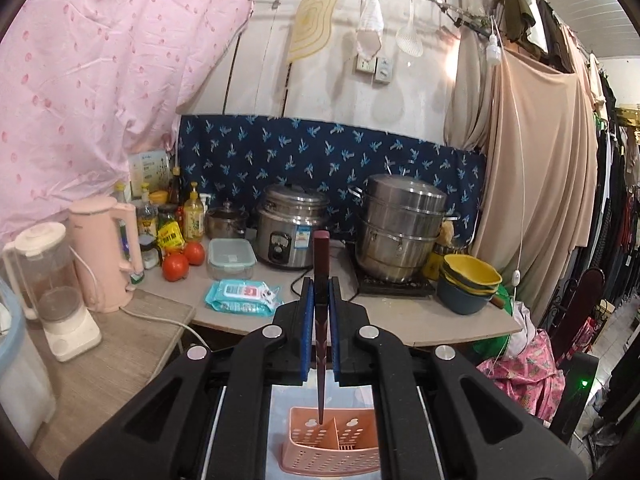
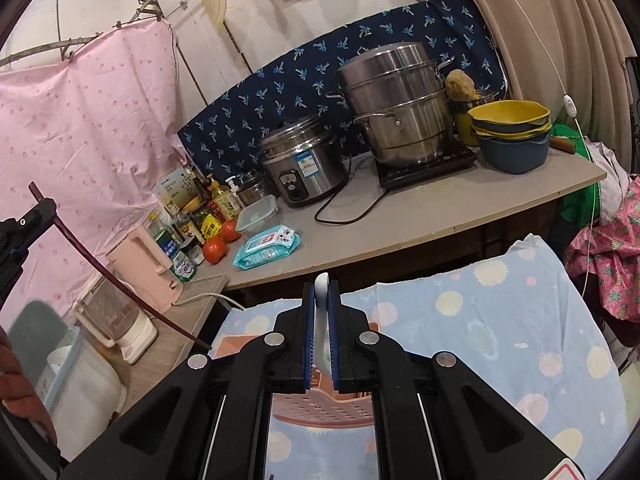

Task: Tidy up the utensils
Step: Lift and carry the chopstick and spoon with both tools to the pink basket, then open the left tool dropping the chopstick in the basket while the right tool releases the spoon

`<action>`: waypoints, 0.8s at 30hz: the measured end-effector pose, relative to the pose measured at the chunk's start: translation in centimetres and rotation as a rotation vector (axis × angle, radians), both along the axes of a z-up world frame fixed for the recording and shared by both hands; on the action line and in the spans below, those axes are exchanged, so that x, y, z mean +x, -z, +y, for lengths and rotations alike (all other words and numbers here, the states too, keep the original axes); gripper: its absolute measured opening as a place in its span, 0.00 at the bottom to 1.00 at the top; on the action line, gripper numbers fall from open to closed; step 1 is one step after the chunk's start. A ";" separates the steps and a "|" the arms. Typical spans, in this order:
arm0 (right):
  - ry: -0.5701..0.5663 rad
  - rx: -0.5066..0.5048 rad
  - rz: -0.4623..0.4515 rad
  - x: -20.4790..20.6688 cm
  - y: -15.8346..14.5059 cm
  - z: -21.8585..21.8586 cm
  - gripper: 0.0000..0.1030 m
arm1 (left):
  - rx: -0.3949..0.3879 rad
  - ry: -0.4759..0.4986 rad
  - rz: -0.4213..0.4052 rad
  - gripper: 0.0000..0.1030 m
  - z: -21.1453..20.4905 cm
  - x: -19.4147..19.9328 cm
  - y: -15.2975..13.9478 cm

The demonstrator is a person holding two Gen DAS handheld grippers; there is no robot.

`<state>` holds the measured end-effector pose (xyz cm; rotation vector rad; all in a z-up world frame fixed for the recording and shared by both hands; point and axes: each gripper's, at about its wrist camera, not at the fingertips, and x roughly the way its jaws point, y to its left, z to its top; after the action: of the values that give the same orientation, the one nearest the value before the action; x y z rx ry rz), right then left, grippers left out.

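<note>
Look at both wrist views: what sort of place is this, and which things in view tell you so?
Most likely a makeshift home kitchen corner in a lived-in room. A rice cooker and stacked steamer pot stand on the counter beside oil and sauce bottles, while clothes hang alongside.

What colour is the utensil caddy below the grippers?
The utensil caddy is salmon pink with slotted walls, clearest in the left wrist view.

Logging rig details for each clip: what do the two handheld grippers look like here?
Both match: the left gripper and right gripper have black plastic bodies with angled linkage arms, round silver pivot bolts, blue ribbed pads lining the jaws, and thin metal rails beneath. The right gripper has a red and white warning sticker at its lower corner. No sleeve is clearly visible.
</note>
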<state>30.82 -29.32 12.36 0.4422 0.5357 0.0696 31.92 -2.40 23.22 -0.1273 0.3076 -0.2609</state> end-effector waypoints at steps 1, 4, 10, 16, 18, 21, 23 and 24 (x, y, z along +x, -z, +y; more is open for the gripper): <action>0.000 0.004 0.015 0.4 0.6 -0.1 0.06 | 0.005 0.002 0.015 0.07 -0.2 0.5 0.8; 0.003 -0.001 0.054 1.2 2.3 -0.1 0.07 | 0.019 0.006 0.059 0.07 -0.5 1.7 2.9; 0.012 -0.035 0.084 1.8 4.4 0.1 0.10 | 0.042 -0.006 0.147 0.07 -0.5 3.3 6.7; 0.046 -0.061 0.059 0.4 4.1 -0.3 0.19 | 0.008 -0.059 0.209 0.44 1.1 3.6 8.5; 0.047 -0.066 0.051 -0.5 3.8 -0.4 0.21 | -0.004 -0.076 0.211 0.49 1.8 2.9 8.6; 0.050 -0.078 0.044 -2.0 3.5 -0.4 0.24 | -0.006 -0.089 0.228 0.49 2.9 1.8 8.9; 0.043 -0.079 0.049 -3.2 3.5 -0.3 0.27 | -0.003 -0.104 0.237 0.49 3.6 0.7 9.2; 0.040 -0.084 0.053 -4.0 3.6 -0.1 0.33 | -0.006 -0.108 0.243 0.49 4.0 0.1 9.4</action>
<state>26.77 -29.46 8.79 0.3736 0.5799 -0.0028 32.07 1.63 13.81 -0.1812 0.5401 -0.1387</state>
